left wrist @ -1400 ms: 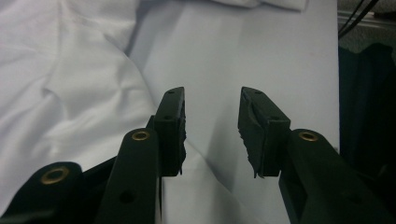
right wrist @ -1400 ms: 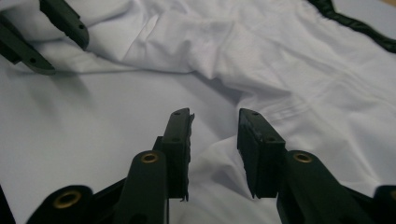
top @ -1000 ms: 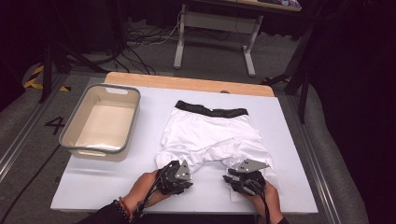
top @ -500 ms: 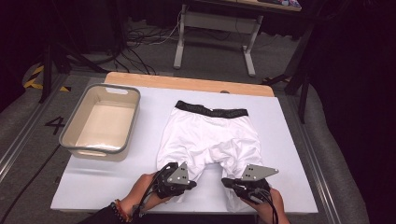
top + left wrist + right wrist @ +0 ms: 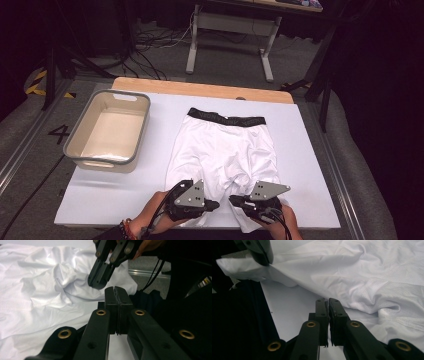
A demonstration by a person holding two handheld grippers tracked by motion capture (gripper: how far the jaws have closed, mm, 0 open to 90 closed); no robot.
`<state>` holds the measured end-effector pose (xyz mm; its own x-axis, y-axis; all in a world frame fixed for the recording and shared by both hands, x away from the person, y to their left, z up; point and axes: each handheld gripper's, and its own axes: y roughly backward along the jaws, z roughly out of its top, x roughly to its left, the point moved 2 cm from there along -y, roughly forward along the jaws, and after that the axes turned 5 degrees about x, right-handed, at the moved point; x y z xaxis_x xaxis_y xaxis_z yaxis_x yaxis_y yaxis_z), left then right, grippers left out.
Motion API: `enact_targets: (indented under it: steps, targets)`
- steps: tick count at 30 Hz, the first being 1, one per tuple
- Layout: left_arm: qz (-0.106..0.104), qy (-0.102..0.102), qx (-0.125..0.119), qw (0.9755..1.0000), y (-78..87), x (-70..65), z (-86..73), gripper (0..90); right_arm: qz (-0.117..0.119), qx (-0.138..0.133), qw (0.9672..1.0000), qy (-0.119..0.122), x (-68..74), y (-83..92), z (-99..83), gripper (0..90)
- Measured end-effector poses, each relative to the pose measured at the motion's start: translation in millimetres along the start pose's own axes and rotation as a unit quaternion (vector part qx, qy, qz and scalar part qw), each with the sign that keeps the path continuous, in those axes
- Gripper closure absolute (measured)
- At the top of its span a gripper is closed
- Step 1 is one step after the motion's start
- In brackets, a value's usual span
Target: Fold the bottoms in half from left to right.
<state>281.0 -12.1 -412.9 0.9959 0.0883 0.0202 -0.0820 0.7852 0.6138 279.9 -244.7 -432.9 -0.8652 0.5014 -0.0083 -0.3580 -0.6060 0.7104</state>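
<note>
**Item:** white shorts (image 5: 220, 150) with a black waistband (image 5: 226, 120). They lie spread flat on the white-covered table (image 5: 310, 150), right of centre, with the waistband at the far end and both leg openings at the near edge.

**Tools:**
- The left gripper (image 5: 216, 205) is at the near left leg hem and the right gripper (image 5: 232, 201) at the near right leg hem, tips facing each other.
- Both pairs of jaws are pressed together.
- In the right gripper view, the left gripper (image 5: 265, 261) has a corner of hem pinched and raised.
- In the left gripper view, the right gripper (image 5: 98, 285) bites into gathered cloth.
- Each gripper's own view hides the cloth at its tips, so the pinch is probable rather than certain.

**Progress (judged):** early. The hems look taken, but no fold has been laid and the garment is still at full length. Left to do: carry the legs toward the waistband, fold down, and perhaps stow the shorts.

**Container:** grey bin (image 5: 80, 160), far left of the shorts and well apart from them, sitting upright. Its pale interior appears to hold nothing.
</note>
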Motion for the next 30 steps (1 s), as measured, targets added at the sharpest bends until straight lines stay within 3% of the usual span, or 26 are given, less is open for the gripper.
enact_targets:
  steps: [4, 5, 7, 13, 18, 20, 21, 24, 26, 28, 30]
  targets:
    - [0.010, 0.012, -0.007, 0.9999, 0.0, 1.2, 0.3, 84.1, -0.016, 0.006, 0.9998, -0.003, -2.1, 0.2, -1.2, 77.1]
    - [0.010, 0.012, -0.007, 0.9999, 0.0, 1.2, 0.3, 78.4, -0.019, 0.011, 0.9997, -0.007, -3.8, -0.5, -2.3, 72.4]
    - [0.002, 0.022, -0.009, 0.9997, -2.6, 2.9, -0.8, 78.2, -0.016, 0.015, 0.9996, -0.015, -5.7, -2.2, -3.8, 68.5]
    - [0.007, 0.013, 0.059, 0.9982, -25.6, 1.7, -8.6, 67.3, -0.017, 0.041, 0.9990, -0.010, -6.7, -12.4, -7.6, 53.2]
    - [0.025, 0.022, 0.109, 0.9935, -45.3, 9.1, -20.2, 62.2, -0.029, 0.061, 0.9976, -0.014, -9.7, -21.6, -12.9, 55.0]
    - [0.028, 0.029, 0.119, 0.9921, -51.0, 13.2, -25.1, 62.4, -0.034, 0.054, 0.9978, -0.016, -11.9, -21.8, -13.1, 55.3]
    - [0.028, 0.029, 0.119, 0.9921, -51.0, 13.2, -25.1, 61.0, -0.034, 0.054, 0.9978, -0.016, -11.9, -21.8, -13.1, 55.3]
    - [0.029, 0.027, 0.123, 0.9916, -58.0, 16.1, -28.3, 56.0, -0.058, 0.021, 0.9980, -0.011, -17.2, -15.0, -7.1, 55.9]
    - [0.028, 0.029, 0.123, 0.9916, -59.5, 17.7, -27.9, 55.0, -0.082, 0.010, 0.9966, -0.004, -21.8, -11.2, -1.0, 53.9]
    - [0.026, 0.032, 0.120, 0.9919, -60.3, 18.4, -28.2, 53.5, -0.092, 0.006, 0.9957, 0.008, -27.7, -10.7, 4.9, 53.0]
    - [0.026, 0.032, 0.120, 0.9919, -60.6, 18.4, -28.0, 53.5, -0.103, 0.019, 0.9943, 0.016, -34.4, -15.6, 8.6, 50.4]
